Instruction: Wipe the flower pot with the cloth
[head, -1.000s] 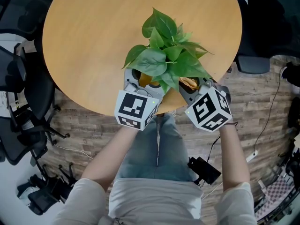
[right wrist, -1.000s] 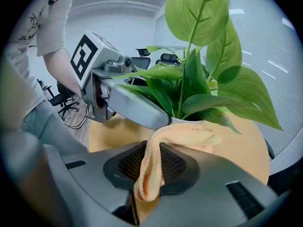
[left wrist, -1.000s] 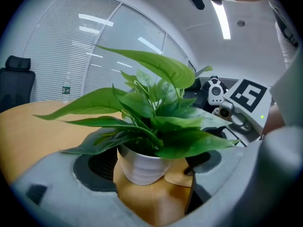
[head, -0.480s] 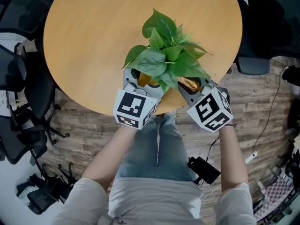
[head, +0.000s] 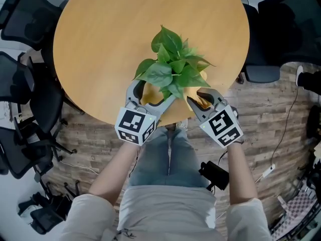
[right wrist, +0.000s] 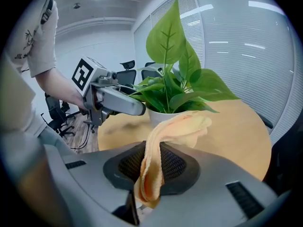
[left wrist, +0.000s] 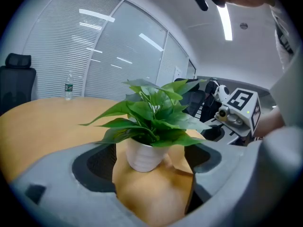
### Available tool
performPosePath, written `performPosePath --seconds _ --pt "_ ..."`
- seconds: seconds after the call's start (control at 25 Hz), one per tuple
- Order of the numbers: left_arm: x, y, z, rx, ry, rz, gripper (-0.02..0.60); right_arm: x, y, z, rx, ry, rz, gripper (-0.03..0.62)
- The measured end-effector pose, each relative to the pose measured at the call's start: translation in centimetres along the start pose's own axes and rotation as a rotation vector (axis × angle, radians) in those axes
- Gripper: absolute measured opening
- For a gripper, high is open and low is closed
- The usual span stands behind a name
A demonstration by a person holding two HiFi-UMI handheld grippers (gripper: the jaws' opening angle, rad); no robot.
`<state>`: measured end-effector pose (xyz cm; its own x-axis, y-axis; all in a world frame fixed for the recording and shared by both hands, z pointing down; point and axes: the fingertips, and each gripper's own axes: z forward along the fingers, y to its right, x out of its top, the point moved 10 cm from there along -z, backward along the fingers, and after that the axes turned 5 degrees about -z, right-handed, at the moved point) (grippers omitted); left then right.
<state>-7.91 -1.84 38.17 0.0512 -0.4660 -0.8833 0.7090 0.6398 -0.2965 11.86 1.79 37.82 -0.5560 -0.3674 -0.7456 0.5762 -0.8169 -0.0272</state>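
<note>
**Pot between my left tongs, cloth in my right**

My left gripper (head: pixel 149 97) has its tongs wide apart. The white flower pot (left wrist: pixel 142 156) stands on the round table (head: pixel 100 44) in the gap between them, and neither side touches it. My right gripper (right wrist: pixel 151 167) is pinched tight on the orange cloth (right wrist: pixel 175 129). The cloth's loose end flops toward the pot. From above, green leaves (head: pixel 173 69) hide the pot.

One desk (head: pixel 110 44), one flower pot (left wrist: pixel 142 157), one cloth (right wrist: pixel 163 141), one bottle (left wrist: pixel 69 86). Two grippers: the left hand-held gripper (head: pixel 152 92) and the right hand-held gripper (head: pixel 198 97).
</note>
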Motion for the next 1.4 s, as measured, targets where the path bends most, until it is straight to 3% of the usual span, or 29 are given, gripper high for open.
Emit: performPosePath --seconds 0.2,0.36,0.52,0.76,0.92,1.08,1.24,1.4 --pt "0.4 0.5 -3.0 0.009 -0.019 -0.022 0.453 0.5 0.0 -3.2 -0.05 0.024 0.056 0.066" --pt "1.7 1.3 -5.6 0.008 -0.01 -0.022 0.4 1.3 -0.2 -6.2 -0.097 0.035 0.069 0.066" --pt "3.7 2.0 -7.3 0.016 0.006 -0.033 0.311 2.9 -0.4 -8.9 -0.13 0.049 0.055 0.066" --pt "6.5 3.8 -9.2 0.019 0.026 -0.002 0.103 5.7 -1.4 -12.0 -0.161 0.141 0.077 0.066" --pt "8.0 5.3 -10.0 -0.001 0.033 0.021 0.029 7.4 -2.3 -13.4 -0.17 0.189 0.107 0.066" --pt "9.4 6.3 -10.8 -0.014 0.042 0.034 0.011 9.3 -3.3 -14.3 -0.178 0.24 0.124 0.066" --pt "10.6 6.9 -11.3 -0.031 0.071 0.042 0.011 10.8 -3.4 -14.9 -0.154 0.38 0.266 0.066" --pt "11.6 6.7 -12.0 -0.014 0.098 0.076 0.011 12.5 -4.2 -14.9 -0.173 0.416 0.242 0.066"
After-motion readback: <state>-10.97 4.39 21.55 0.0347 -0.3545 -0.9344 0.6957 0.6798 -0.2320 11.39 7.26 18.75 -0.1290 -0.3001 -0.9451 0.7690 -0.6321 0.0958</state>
